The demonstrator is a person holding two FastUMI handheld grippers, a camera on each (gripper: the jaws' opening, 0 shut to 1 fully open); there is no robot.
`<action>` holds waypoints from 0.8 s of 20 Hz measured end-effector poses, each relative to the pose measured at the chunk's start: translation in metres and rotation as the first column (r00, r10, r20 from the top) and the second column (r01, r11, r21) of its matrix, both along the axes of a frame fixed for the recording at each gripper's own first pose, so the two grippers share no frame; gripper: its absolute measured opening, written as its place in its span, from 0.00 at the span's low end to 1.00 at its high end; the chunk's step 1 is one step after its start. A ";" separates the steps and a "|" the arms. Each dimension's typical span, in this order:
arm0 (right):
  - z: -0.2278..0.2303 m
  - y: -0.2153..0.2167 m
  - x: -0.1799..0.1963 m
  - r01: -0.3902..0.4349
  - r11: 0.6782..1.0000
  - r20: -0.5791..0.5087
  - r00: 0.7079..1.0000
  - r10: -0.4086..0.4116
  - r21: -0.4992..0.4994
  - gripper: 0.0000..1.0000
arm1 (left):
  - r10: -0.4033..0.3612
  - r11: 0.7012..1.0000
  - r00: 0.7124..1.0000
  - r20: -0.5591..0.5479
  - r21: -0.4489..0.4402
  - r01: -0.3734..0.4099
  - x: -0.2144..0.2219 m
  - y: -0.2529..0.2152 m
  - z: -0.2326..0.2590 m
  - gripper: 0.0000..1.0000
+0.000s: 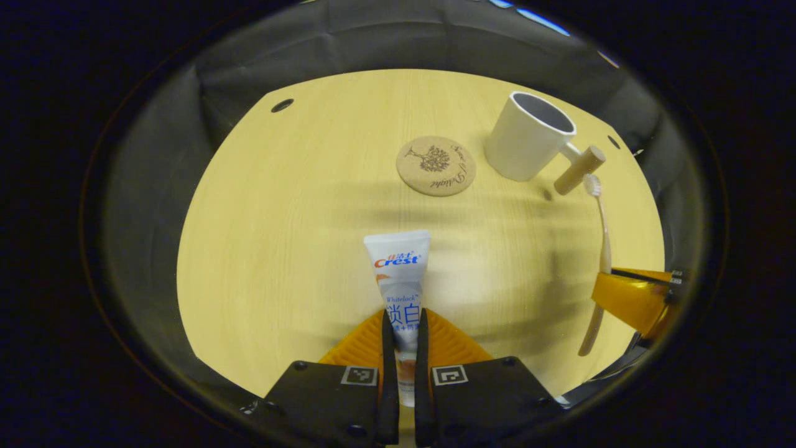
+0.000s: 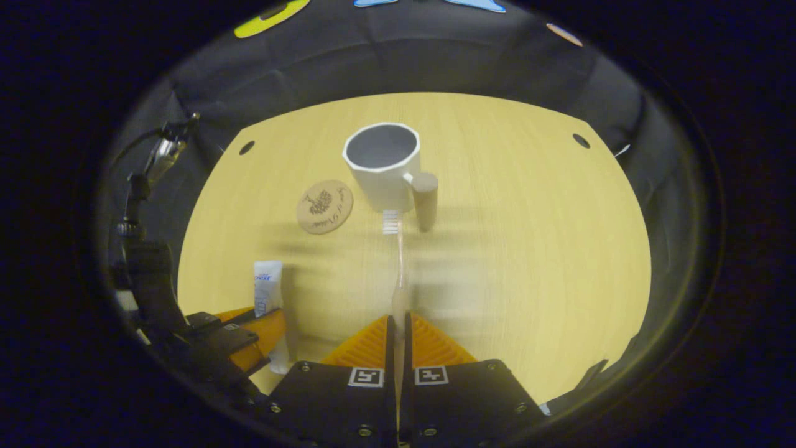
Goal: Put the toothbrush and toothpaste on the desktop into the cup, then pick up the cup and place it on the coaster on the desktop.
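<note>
The white toothpaste tube (image 1: 400, 274) is pinched by the left gripper (image 1: 404, 348), the slim beige toothbrush (image 2: 398, 274) by the right gripper (image 2: 398, 336); both are aimed at the empty white wooden-handled cup (image 2: 382, 165), beside which the round cork coaster (image 2: 324, 206) lies, evidently for loading.

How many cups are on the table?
1. The white cup stands upright at the far side of the table, beside the round coaster, its wooden handle facing the toothbrush. Nothing seems hidden.
</note>
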State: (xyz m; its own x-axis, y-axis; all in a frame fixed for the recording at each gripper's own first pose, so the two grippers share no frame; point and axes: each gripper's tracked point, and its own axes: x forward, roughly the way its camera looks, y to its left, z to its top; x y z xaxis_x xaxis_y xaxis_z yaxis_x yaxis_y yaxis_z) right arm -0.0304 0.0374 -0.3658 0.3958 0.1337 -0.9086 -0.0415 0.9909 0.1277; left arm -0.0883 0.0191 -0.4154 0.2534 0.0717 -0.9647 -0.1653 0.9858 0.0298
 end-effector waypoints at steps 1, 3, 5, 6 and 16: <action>0.011 0.001 0.007 0.001 1.000 0.019 1.000 -0.002 0.006 0.03 | 0.004 1.000 1.000 0.005 -0.001 -0.004 0.002 0.002 0.002 0.18; 0.030 0.005 0.019 0.003 1.000 0.059 0.998 -0.005 0.020 0.03 | 0.016 1.000 1.000 0.013 -0.006 -0.016 0.004 0.006 0.006 0.18; 0.045 0.007 0.035 0.004 1.000 0.096 0.995 -0.007 0.029 0.04 | 0.021 1.000 1.000 0.018 -0.008 -0.021 0.005 0.008 0.006 0.18; 0.051 0.009 0.043 0.003 0.999 0.113 0.994 -0.006 0.033 0.04 | 0.021 1.000 1.000 0.016 -0.007 -0.021 0.003 0.008 0.007 0.18; 0.097 0.022 0.144 0.013 0.998 0.276 0.961 -0.028 0.055 0.04 | 0.041 0.999 0.999 0.007 -0.011 -0.041 -0.001 0.021 0.008 0.18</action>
State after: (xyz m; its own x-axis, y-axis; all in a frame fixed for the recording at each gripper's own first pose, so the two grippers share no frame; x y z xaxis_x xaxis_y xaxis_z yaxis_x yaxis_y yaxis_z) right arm 0.1135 0.0589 -0.2688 0.6338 0.1676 -0.7551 -0.0626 0.9842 0.1659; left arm -0.0893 0.0396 -0.4072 0.2570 0.0714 -0.9638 -0.2059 0.9784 0.0176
